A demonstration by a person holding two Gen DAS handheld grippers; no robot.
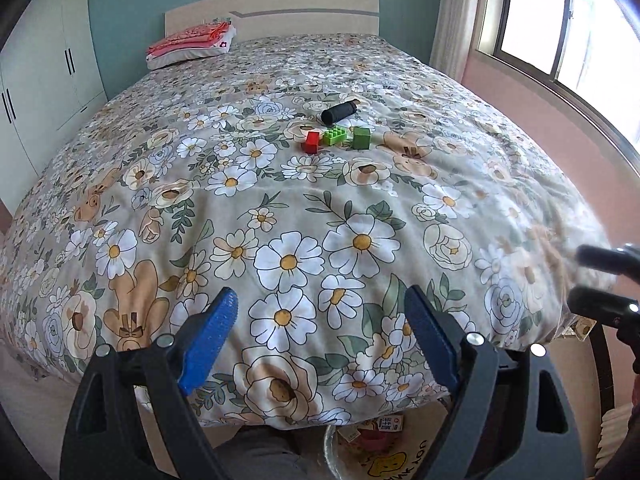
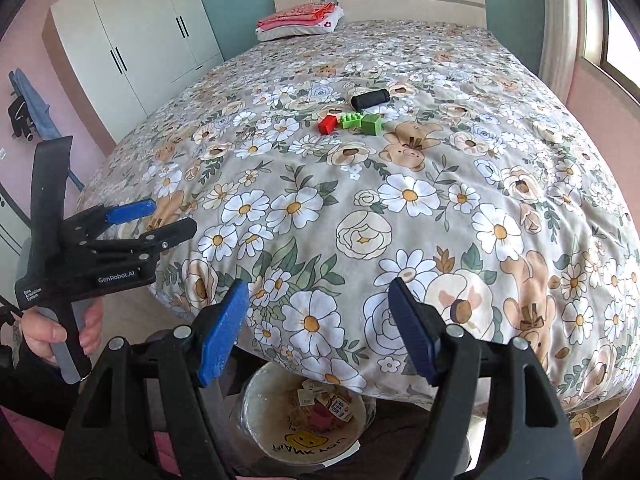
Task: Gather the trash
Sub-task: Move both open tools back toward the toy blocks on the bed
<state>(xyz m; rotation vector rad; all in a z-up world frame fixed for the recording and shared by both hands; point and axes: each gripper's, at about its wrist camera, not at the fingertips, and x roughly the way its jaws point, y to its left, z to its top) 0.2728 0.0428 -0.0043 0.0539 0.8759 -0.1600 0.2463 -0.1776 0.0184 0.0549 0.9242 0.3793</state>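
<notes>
The trash bin [image 2: 304, 420] sits on the floor at the foot of the bed, at six o'clock in your right wrist view, its bag already holding a few scraps of packaging; it stands there, I judge, so you can drop things straight off the bed's edge into it. Out on the floral quilt [image 2: 400, 220], toward twelve o'clock, lies the cluster left to deal with: a black cylinder [image 2: 370, 99], and just in front of it a red block [image 2: 328, 124], a studded green brick [image 2: 352, 120] and a green cube [image 2: 372, 124], close together. Your right gripper [image 2: 316, 332] has its blue pads spread with only quilt showing between them, nothing held. Your left gripper [image 1: 320, 340] is likewise spread wide and empty. The right view shows what the left barely gives: the bin's open mouth, and at nine o'clock your left hand [image 2: 56, 332] around the other tool's handle. The left view catches only the bin's rim at six o'clock and black parts of the right tool at three o'clock. A folded pile [image 1: 190, 42] rests by the headboard, well apart.
</notes>
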